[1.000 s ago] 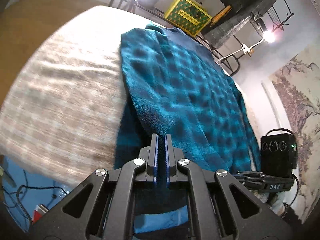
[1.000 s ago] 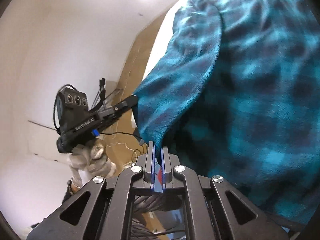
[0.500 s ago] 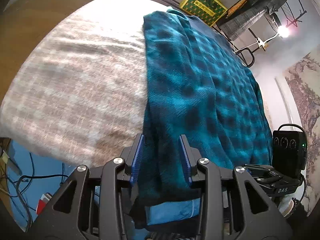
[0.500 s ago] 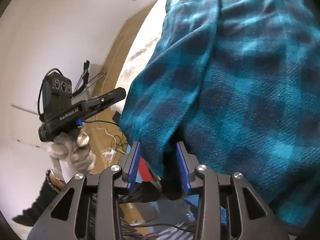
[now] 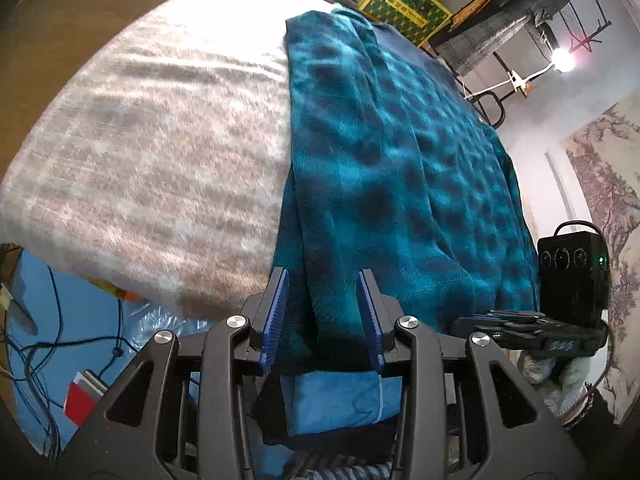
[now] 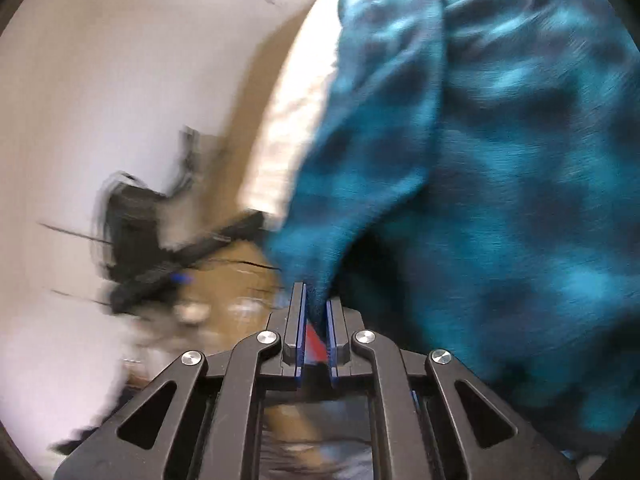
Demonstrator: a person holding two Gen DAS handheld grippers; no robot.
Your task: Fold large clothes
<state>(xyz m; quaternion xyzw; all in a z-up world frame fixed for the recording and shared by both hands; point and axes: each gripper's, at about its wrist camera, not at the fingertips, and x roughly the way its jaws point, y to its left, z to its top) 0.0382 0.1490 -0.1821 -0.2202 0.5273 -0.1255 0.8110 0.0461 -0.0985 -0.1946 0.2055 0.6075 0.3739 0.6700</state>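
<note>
- The right wrist view is badly blurred; the other gripper to the left of the right gripper (image 6: 315, 300) can hardly be made out.
- A yellow box (image 5: 404, 4) and a rack (image 5: 516, 20) are seen far ahead of the left gripper (image 5: 323, 292).
- The blue checked garment (image 5: 400, 160) is spread on the fuzzy blanket (image 5: 160, 140), ahead of both grippers.
- The left fingers are spread wide around a fold, as they were half a second ago; the right ones, open then, are now pinched on the cloth's edge.

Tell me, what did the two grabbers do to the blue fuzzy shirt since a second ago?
The left gripper was pinched shut on the blue checked shirt, then opened and let go. The right gripper also opened half a second ago, but has closed on a shirt fold again and is moving fast; its view is blurred. The shirt stays spread on the beige blanket.
</note>
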